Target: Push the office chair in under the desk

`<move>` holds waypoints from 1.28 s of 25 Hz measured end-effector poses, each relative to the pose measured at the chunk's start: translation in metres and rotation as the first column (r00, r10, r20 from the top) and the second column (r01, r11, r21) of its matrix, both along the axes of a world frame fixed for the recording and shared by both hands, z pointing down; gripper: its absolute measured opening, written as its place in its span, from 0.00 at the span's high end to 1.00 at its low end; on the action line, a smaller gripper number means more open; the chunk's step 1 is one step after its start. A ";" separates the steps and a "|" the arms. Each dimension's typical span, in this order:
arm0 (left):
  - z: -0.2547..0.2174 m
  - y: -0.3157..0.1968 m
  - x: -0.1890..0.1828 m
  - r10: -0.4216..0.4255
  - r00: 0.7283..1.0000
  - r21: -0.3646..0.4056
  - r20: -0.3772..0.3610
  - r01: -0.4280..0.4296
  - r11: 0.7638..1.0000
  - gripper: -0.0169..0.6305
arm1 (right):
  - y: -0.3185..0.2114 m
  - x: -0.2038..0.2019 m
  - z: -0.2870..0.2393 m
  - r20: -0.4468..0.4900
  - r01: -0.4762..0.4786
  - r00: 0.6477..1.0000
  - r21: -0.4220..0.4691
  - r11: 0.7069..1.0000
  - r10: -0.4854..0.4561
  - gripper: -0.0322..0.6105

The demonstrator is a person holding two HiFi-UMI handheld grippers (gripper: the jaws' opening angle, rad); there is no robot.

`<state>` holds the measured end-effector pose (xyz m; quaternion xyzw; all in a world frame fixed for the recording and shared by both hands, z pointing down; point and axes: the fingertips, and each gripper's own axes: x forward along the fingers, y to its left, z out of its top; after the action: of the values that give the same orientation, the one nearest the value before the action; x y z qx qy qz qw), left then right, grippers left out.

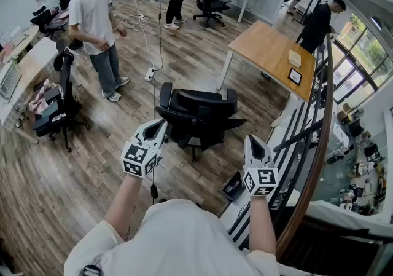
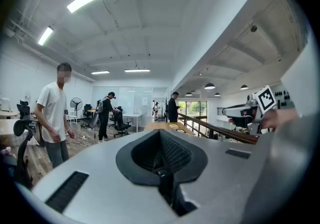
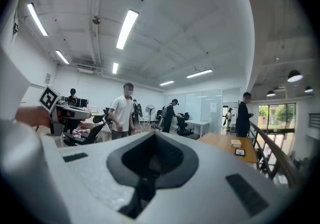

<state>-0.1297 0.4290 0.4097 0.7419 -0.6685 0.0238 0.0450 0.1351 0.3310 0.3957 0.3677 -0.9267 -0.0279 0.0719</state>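
The black office chair point(image 1: 198, 116) stands on the wooden floor just ahead of me, a short way off the near end of the wooden desk point(image 1: 264, 47). Both grippers are held up on my side of the chair, apart from it. My left gripper point(image 1: 161, 125) is shut and empty, its tip over the chair's left side. Right of the chair, my right gripper point(image 1: 252, 140) is also shut and empty. In the left gripper view the black pads point(image 2: 161, 160) meet, with the desk point(image 2: 162, 126) far beyond. The right gripper view shows shut jaws and the desk point(image 3: 225, 142) at right.
A person in a white T-shirt point(image 1: 93, 19) stands at the left near another black chair point(image 1: 61, 99). A power strip with cables point(image 1: 150, 74) lies on the floor beyond the chair. A railing point(image 1: 319, 145) runs along my right. A person in black point(image 1: 317, 23) stands past the desk.
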 end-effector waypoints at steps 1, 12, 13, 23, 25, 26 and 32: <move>0.000 0.000 0.000 0.000 1.000 0.001 0.000 0.000 1.000 0.98 | 0.000 0.000 0.000 0.000 0.001 1.000 0.001 1.000 -0.001 0.95; 0.000 -0.003 -0.002 -0.002 1.000 0.006 0.000 0.002 1.000 0.98 | -0.004 -0.004 -0.002 0.006 0.002 1.000 0.013 1.000 -0.002 0.95; -0.002 -0.006 -0.004 -0.003 1.000 0.011 0.001 0.003 1.000 0.98 | -0.006 -0.005 -0.003 0.011 0.000 1.000 0.015 1.000 -0.001 0.95; 0.005 0.006 -0.009 0.014 1.000 -0.006 -0.015 -0.015 1.000 0.98 | 0.003 -0.015 0.004 -0.001 0.004 1.000 0.007 1.000 -0.004 0.95; 0.006 0.006 -0.011 0.024 1.000 -0.003 -0.015 -0.025 1.000 0.98 | 0.005 -0.017 0.005 0.000 0.002 1.000 0.006 1.000 -0.002 0.95; 0.008 0.006 -0.013 0.030 0.999 -0.005 -0.016 -0.030 1.000 0.98 | 0.005 -0.019 0.006 0.001 0.000 1.000 0.006 1.000 0.000 0.95; 0.015 0.007 -0.023 0.062 0.998 -0.016 -0.025 -0.062 0.998 0.97 | 0.011 -0.027 0.012 -0.009 -0.023 1.000 -0.004 1.000 0.023 0.95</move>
<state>-0.1523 0.4364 0.4251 0.7621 -0.6444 0.0216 0.0586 0.1080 0.3421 0.4079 0.3782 -0.9221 -0.0267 0.0771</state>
